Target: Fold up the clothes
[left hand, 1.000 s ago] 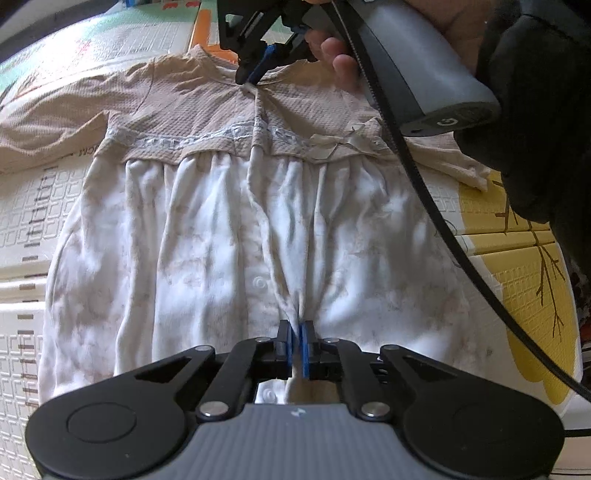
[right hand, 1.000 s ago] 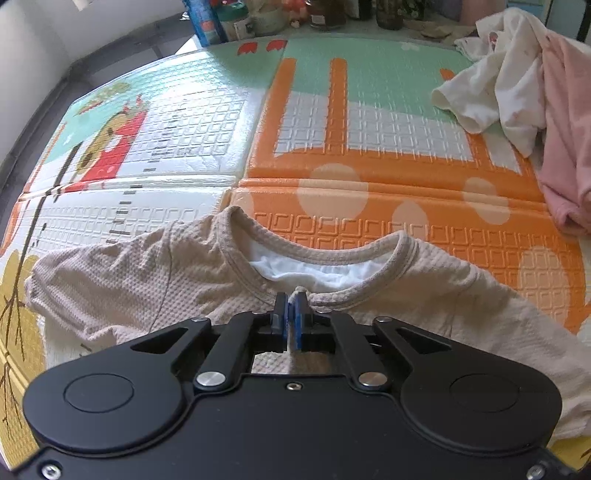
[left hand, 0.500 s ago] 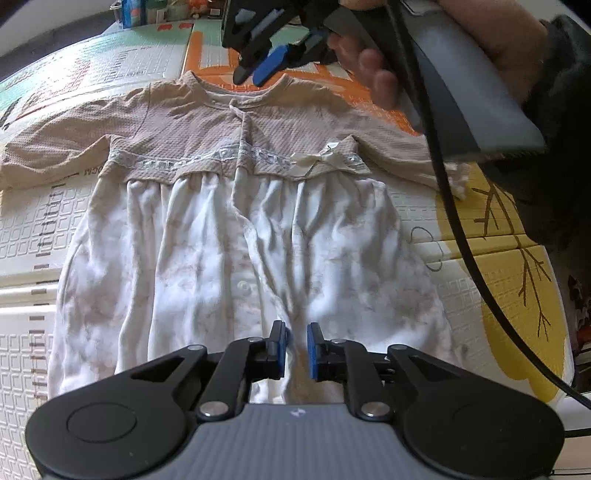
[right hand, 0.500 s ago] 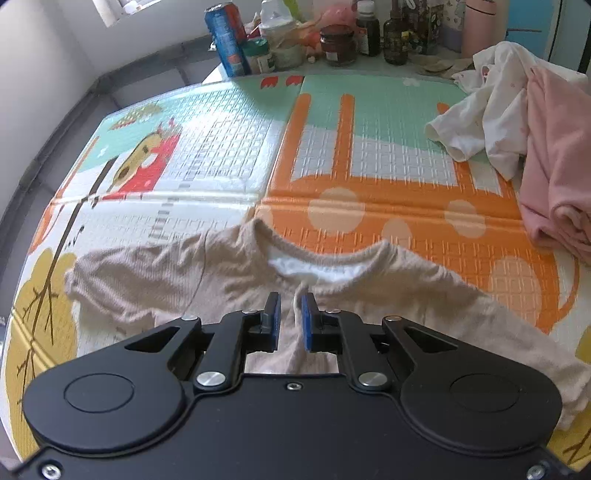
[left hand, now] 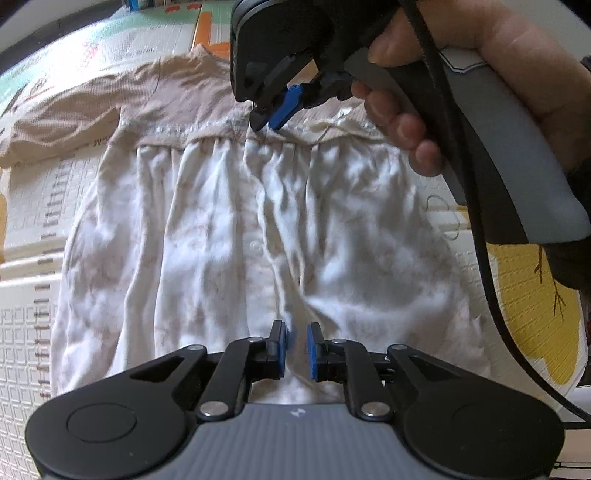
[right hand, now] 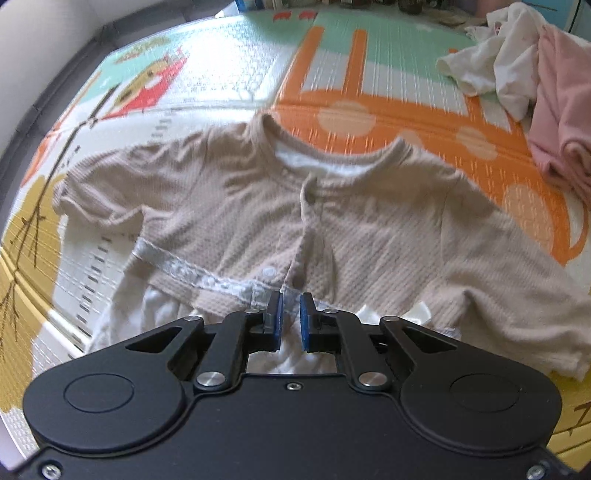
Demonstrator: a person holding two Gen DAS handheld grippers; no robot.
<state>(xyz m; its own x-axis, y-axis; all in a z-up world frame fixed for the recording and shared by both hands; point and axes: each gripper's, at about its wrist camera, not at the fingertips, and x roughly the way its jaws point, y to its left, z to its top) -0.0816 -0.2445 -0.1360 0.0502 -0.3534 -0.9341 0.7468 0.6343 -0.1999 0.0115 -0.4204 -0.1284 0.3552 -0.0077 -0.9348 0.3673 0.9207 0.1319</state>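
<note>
1. Surface: a foam play mat (right hand: 388, 74) printed in green, orange, white and yellow panels covers the work area. A grey wall (right hand: 33, 40) rises along its far left edge.
2. Garment: a baby romper (left hand: 236, 229) lies spread flat, front up, on the mat. Its bodice and sleeves are beige, a lace band crosses the waist, and the lower part is white. The neckline points away from the left wrist camera.
3. Other laundry: a heap of white and pink clothes (right hand: 524, 74) sits at the mat's far right, well apart from the romper.
4. Containers (right hand: 410, 5) stand at the mat's far edge, too blurred to identify.
5. Right gripper (right hand: 290, 321): a hand (left hand: 480, 74) carries it over the lace waistband at the button placket. The jaws are parted by a narrow gap and hold nothing.
6. Left gripper (left hand: 295, 349): over the white lower centre of the romper. The jaws are slightly apart and empty; contact with the fabric cannot be determined.
</note>
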